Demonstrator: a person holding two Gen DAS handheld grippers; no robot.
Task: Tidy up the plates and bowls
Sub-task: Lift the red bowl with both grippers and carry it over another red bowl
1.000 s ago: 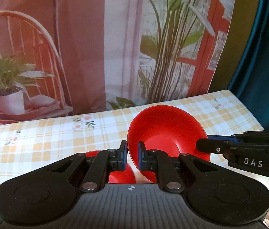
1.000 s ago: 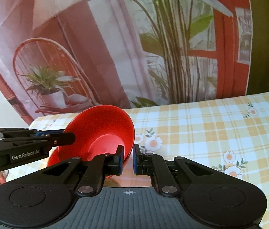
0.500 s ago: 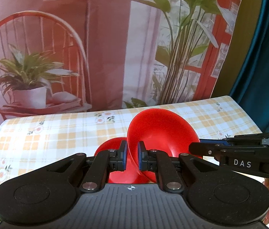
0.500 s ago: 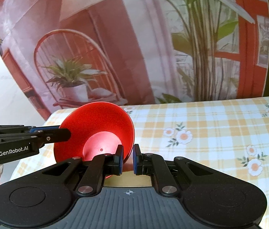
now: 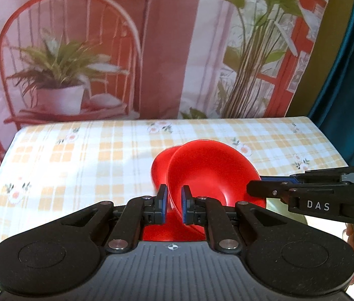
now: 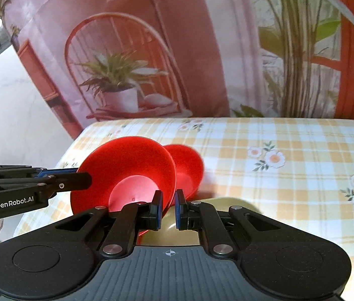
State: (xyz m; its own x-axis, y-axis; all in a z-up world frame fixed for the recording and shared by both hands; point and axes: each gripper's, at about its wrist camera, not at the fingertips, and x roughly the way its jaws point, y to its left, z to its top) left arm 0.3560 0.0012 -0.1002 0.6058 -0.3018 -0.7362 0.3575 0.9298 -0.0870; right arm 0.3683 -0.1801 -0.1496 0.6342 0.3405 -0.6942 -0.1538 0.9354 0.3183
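A red bowl [image 5: 209,170] is held tilted above the table by both grippers. My left gripper [image 5: 172,204] is shut on its near rim, and my right gripper [image 6: 169,208] is shut on the opposite rim; the bowl shows in the right wrist view [image 6: 124,168] too. A second red bowl [image 5: 160,160] sits on the table behind and below the held one and also appears in the right wrist view [image 6: 189,168]. A pale green dish [image 6: 202,223] lies under my right gripper, mostly hidden.
The table wears a yellow checked cloth with flowers [image 5: 76,165]. A printed backdrop of a chair and plants [image 5: 76,50] hangs behind it. A teal curtain [image 5: 352,62] hangs at the right. The table's left edge drops off to a white floor [image 6: 13,113].
Both grippers have drawn back and lowered with the held bowl. More of the table shows, and the second red bowl and green dish have come into view beneath.
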